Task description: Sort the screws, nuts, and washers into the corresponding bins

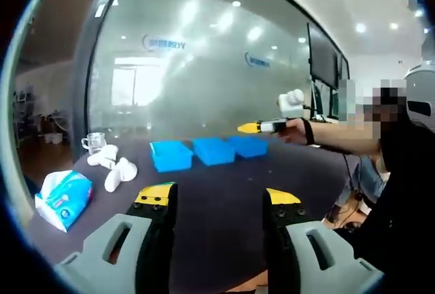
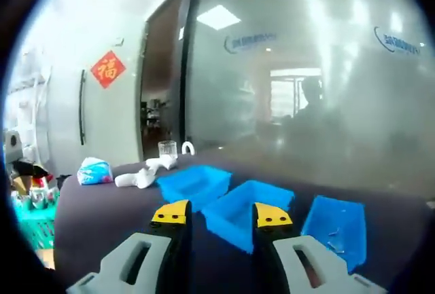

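Three blue bins stand in a row on the dark table: bin (image 1: 170, 155), bin (image 1: 213, 150) and bin (image 1: 248, 146). My left gripper (image 1: 217, 199) hovers over the near table, open, with nothing between its jaws. My right gripper (image 1: 257, 127), held in a person's hand, hangs just above the row's right end. In the right gripper view the near bin (image 2: 194, 184), middle bin (image 2: 248, 212) and right bin (image 2: 336, 229) lie close below my right gripper (image 2: 221, 216), which is open and holds nothing. Small specks lie in the right bin, too small to tell apart.
A blue tissue pack (image 1: 63, 199), white cloth-like lumps (image 1: 112, 165) and a glass cup (image 1: 95, 142) sit left of the bins. A frosted glass wall (image 1: 204, 70) rises behind the table. A green basket (image 2: 30, 229) stands off the table's left end.
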The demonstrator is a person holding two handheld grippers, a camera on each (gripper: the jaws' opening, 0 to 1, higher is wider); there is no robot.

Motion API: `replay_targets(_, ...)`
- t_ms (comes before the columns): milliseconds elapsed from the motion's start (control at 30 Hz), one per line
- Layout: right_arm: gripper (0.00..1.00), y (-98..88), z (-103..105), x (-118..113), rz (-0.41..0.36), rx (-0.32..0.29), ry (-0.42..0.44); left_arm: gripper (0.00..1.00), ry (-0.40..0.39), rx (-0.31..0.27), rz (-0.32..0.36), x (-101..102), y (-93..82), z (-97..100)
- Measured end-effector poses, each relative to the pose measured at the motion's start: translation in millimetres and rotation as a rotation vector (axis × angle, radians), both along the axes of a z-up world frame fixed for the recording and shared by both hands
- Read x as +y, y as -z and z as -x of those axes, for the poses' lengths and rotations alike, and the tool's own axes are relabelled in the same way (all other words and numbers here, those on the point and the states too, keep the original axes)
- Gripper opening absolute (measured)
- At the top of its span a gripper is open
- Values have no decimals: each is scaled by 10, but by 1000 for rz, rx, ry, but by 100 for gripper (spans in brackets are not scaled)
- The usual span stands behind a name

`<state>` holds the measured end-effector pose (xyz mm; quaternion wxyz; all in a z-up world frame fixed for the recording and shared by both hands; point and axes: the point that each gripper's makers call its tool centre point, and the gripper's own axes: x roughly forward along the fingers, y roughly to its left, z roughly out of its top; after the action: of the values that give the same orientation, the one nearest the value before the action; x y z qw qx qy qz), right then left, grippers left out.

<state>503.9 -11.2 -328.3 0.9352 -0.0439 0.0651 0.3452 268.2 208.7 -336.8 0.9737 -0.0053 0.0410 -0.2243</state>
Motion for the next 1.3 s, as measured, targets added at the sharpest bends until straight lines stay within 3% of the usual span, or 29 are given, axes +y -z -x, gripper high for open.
replay_targets(200,31,68,559,-68,-6,31,-114,49,67,0,-7,-112,-2,-63)
replay_targets(333,31,96,826,-143,7,42,-169,49,117,-1,-27,-193,-4,-111)
replay_targets(600,31,342,1388,-404,140,126,-325,49,223,-8,-10,-368,-87,-145)
replay_targets(933,33,502,1685,-677,275,154,-379,49,311,-14,-16,-518,-81,-182)
replay_targets(1300,33,467,1695,-913,343,177,-369,49,317,-3,-55,-560,-45,-251)
